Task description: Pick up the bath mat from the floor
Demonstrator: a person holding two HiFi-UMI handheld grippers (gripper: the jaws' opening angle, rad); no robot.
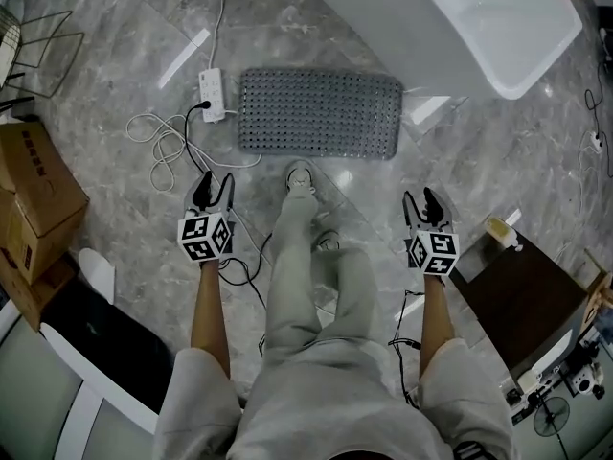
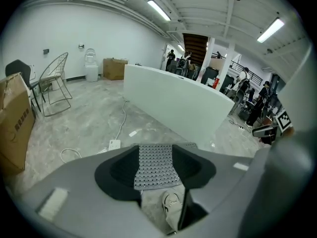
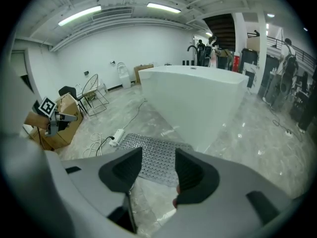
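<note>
Now both tools hang above the marble floor (image 1: pixel 105 94), short of the bath mat (image 1: pixel 319 113).
Nearest, the left tool (image 1: pixel 213 188) and right tool (image 1: pixel 426 202) flank the person's legs, each with jaws apart and gripping nothing. Past the forward shoe (image 1: pixel 301 177), the grey studded bath mat lies flat on the floor, with a white power strip (image 1: pixel 212 94) just beside its left edge and a white bathtub (image 1: pixel 460 27) just behind.
</note>
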